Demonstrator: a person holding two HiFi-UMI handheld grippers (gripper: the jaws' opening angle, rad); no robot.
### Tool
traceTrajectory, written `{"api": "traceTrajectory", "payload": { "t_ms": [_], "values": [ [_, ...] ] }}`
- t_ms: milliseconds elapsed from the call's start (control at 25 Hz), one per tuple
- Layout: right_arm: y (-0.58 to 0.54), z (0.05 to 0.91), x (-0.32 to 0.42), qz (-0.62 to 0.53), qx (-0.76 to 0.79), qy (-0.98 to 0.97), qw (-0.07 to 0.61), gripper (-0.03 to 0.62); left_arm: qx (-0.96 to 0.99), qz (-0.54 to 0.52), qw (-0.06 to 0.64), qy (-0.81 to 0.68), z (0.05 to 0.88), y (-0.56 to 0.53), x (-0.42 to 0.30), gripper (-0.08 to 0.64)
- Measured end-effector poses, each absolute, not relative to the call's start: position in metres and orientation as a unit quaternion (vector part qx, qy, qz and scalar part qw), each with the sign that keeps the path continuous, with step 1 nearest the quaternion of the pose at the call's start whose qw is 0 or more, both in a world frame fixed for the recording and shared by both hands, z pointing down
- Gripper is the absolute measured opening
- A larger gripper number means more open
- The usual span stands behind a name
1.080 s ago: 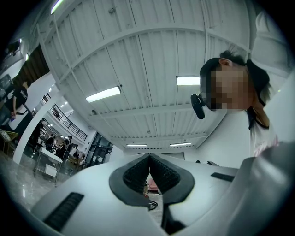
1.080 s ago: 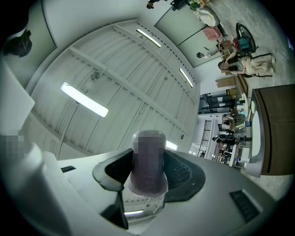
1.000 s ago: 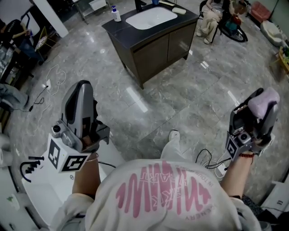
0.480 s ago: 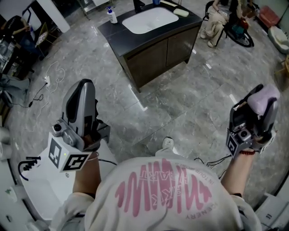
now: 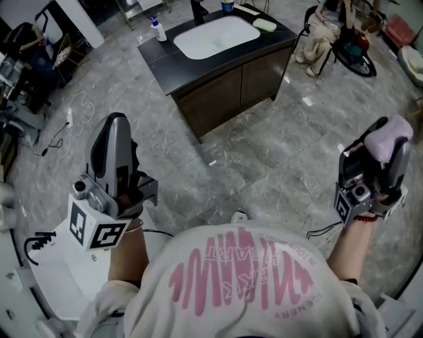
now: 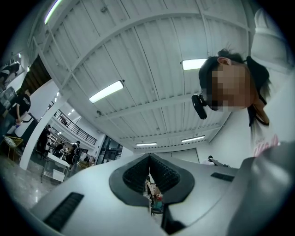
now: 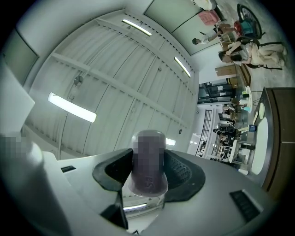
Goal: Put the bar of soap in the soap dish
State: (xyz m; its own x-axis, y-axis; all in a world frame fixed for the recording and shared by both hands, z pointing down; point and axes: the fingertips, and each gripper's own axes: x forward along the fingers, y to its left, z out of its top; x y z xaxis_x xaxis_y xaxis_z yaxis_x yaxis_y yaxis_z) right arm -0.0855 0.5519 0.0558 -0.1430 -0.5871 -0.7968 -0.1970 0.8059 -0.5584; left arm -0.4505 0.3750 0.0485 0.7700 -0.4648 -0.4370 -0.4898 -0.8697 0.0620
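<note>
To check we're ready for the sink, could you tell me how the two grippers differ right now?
The right gripper is clamped on the lilac bar of soap; the left gripper holds nothing. The right gripper's jaws stand apart around it; the left gripper's are together. Both point upward.

In the head view the bar of soap (image 5: pixel 390 136) shows only its pale pink top above the right hand-held gripper (image 5: pixel 383 150), whose body hides the rest of the bar and the pads on it. In the right gripper view the bar's upper half is blurred beyond reading. On the far desk (image 5: pixel 192 63) a small pale item (image 5: pixel 264 24) beside the basin (image 5: pixel 215 36) is too small to tell whether it is the soap dish, and the tap (image 5: pixel 197 9) and a seated person (image 5: pixel 320 33) are cut off by the top edge.
</note>
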Motion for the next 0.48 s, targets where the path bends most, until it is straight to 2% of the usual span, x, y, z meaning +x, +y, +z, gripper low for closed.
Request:
{"api": "traceTrajectory", "payload": {
  "t_ms": [480],
  "values": [
    [0.497, 0.075, -0.033, -0.182, -0.268, 0.731, 0.601, 0.212, -0.941, 0.217, 0.024, 0.257, 0.06, 0.318, -0.395, 0.009]
  ]
}}
